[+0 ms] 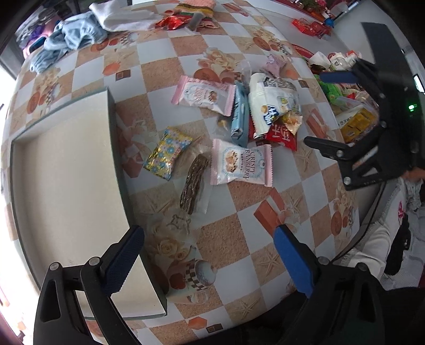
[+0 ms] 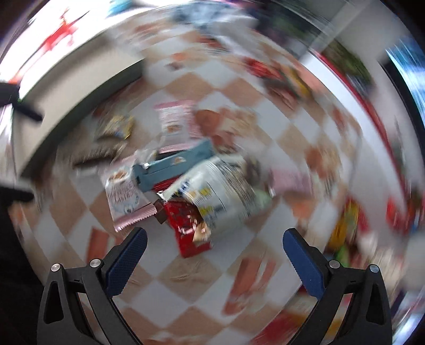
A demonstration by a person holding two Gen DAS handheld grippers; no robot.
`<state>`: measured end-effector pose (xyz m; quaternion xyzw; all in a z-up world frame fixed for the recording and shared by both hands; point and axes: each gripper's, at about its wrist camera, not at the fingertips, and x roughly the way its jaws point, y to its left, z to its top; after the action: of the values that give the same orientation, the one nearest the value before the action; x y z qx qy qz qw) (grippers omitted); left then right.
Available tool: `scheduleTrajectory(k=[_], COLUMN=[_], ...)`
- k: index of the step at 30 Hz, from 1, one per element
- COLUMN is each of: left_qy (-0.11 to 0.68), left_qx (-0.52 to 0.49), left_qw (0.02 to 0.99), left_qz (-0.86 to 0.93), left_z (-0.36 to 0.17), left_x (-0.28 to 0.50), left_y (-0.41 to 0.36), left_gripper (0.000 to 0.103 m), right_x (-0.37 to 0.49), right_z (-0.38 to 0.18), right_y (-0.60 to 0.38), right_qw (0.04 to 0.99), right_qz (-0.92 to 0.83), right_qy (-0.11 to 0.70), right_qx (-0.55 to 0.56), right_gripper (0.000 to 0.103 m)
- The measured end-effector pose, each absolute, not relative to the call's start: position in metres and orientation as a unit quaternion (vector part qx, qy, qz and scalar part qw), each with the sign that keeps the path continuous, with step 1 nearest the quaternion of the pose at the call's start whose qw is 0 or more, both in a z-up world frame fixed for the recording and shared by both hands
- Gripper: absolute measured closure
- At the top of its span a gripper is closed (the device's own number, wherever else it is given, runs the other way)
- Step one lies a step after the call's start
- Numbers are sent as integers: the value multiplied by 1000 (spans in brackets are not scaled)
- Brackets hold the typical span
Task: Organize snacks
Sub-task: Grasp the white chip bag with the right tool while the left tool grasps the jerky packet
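A pile of snack packets lies on the checkered tablecloth: a white bag [image 1: 268, 106], a red packet [image 1: 283, 135], a blue-grey bar [image 1: 239, 116], two pink-edged packets [image 1: 240, 163] [image 1: 203, 94], a flowered foil candy [image 1: 167, 154] and a dark bar in clear wrap [image 1: 192, 184]. A white tray [image 1: 66, 191] sits at the left with nothing in it. My left gripper [image 1: 207, 260] is open above the tablecloth beside the tray. My right gripper [image 2: 213, 254] is open just short of the red packet [image 2: 190, 225]; its view is blurred. It also shows at the right as the right gripper [image 1: 329, 108].
Blue cloths [image 1: 71, 39] and a white cloth [image 1: 122, 16] lie at the far side with more wrappers [image 1: 172, 22]. A clear bag of yellow and green items [image 1: 353, 114] sits at the right edge. A person's sleeve [image 1: 379, 238] is at the lower right.
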<state>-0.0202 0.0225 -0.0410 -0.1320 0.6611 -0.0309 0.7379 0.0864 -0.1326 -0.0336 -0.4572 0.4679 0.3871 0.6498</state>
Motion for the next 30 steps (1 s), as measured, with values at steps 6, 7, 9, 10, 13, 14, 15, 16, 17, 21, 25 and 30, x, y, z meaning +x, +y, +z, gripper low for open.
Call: scheduleTrajectory(k=[6, 7, 9, 10, 13, 14, 15, 16, 17, 21, 25, 30], left_qy=[667, 668, 673, 675, 692, 701, 712, 720, 726, 723, 719, 725], left_qx=[-136, -130, -118, -115, -110, -110, -109, -108, -108, -85, -64, -72], left_qw=[733, 732, 730, 728, 713, 704, 694, 685, 679, 685, 692, 684], left_qz=[-17, -19, -28, -31, -30, -27, -22, -19, -18, -14, -1, -15], left_z=[-53, -55, -61, -65, -81, -89, -98, -105, -112, -115, -113, -112], left_x=[-10, -6, 3, 7, 19, 22, 25, 26, 28, 36, 44, 45], left_y=[26, 24, 19, 17, 14, 14, 15, 15, 15, 12, 14, 18], left_gripper=[4, 5, 7, 10, 23, 28, 31, 37, 42, 42, 64, 69], right_x=[94, 97, 103, 105, 111, 112, 113, 115, 117, 117, 116, 109], right_z=[-64, -66, -72, -75, -83, -84, -85, -87, -89, -97, -97, -94], right_y=[-110, -110, -106, -105, -104, -104, -103, -102, -102, -99, -92, -99], right_qw=[597, 591, 581, 578, 573, 573, 573, 574, 575, 577, 586, 599], right_qz=[432, 436, 436, 437, 432, 430, 428, 424, 420, 406, 399, 384], right_qy=[456, 463, 476, 483, 498, 501, 505, 508, 510, 515, 521, 546], right_qx=[-500, -497, -495, -492, -487, -485, -483, -482, -483, -488, -476, -442], right_gripper=[0, 0, 0, 3, 9, 13, 17, 22, 23, 25, 48, 49])
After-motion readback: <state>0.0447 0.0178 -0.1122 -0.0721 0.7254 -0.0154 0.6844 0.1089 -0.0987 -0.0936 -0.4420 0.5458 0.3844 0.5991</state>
